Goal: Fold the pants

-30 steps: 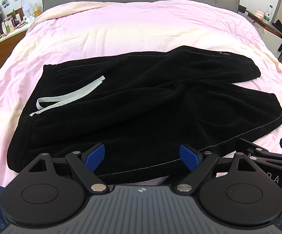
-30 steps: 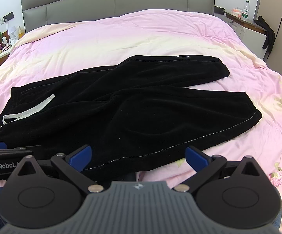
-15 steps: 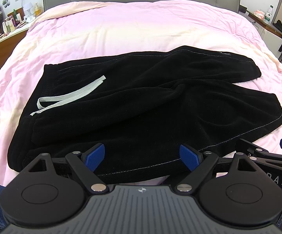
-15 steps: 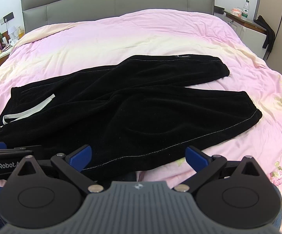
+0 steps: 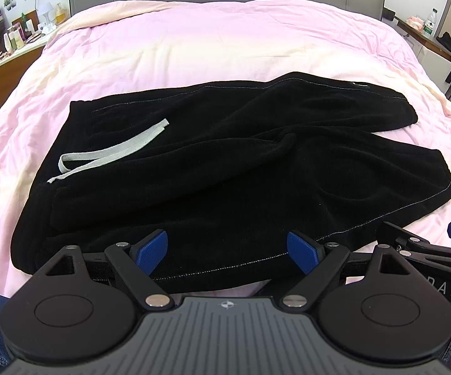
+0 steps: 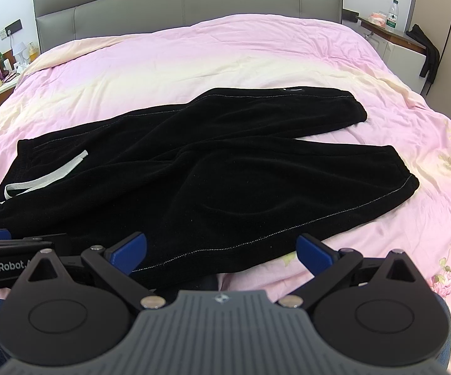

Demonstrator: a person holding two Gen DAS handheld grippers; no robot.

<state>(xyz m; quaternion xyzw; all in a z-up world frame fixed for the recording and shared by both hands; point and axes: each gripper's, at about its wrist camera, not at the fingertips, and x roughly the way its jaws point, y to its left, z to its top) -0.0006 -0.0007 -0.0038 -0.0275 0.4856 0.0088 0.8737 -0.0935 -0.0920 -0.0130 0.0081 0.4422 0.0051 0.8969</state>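
1. A wide bed with a wrinkled pink and cream duvet fills both views, with a grey padded headboard at 12 o'clock.
2. The black velvety drawstring pants lie flat across the middle of the bed, unfolded, waistband toward 9 o'clock and the two legs running toward 3 o'clock. The far leg ends around 2 o'clock and the near leg around 3 o'clock, with a wedge of duvet showing between the cuffs.
3. A wooden bedside counter with bottles and a small lamp stands at 10 o'clock; a second counter carrying a plastic water bottle stands at 1 o'clock.
4. The left gripper hovers at 6 o'clock over the near edge of the pants, its blue-padded fingers spread wide and holding nothing.
5. The right gripper sits just beside it, also at 6 o'clock over the near hem, its fingers released and wide apart, empty.
6. A pale grey drawstring lies looped on the waistband around 9 o'clock.
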